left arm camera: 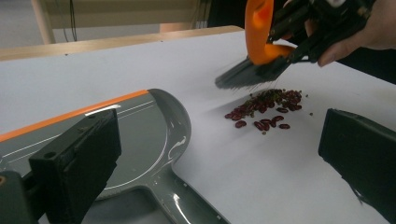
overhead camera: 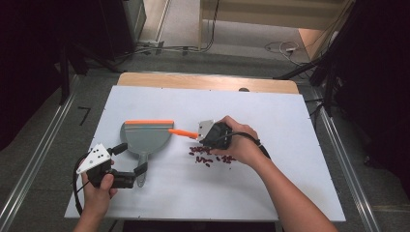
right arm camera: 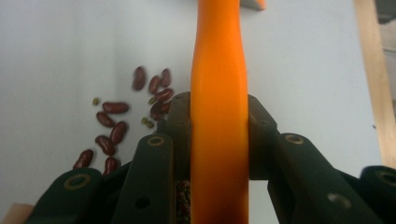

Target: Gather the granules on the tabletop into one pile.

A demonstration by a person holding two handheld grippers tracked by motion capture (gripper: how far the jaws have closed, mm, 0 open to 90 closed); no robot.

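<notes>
Table (overhead camera: 290,159) w/ grey dustpan (overhead camera: 145,137): its handle lies btwn the wide-open jaws of the left gripper (overhead camera: 129,158), nothing gripped. Right gripper (right arm camera: 219,135) jaws clamped tight on the orange brush (right arm camera: 218,116) handle. Beans (left arm camera: 266,109) lie just under the bristles, below right jaws.

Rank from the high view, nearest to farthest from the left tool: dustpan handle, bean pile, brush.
1. Dustpan handle: between the open jaws of the left tool, at the dustpan's near end.
2. Bean pile: to the right on the white table, under the right hand.
3. Brush: orange handle clamped in the right tool, just beyond the beans; close call with 2.
</notes>
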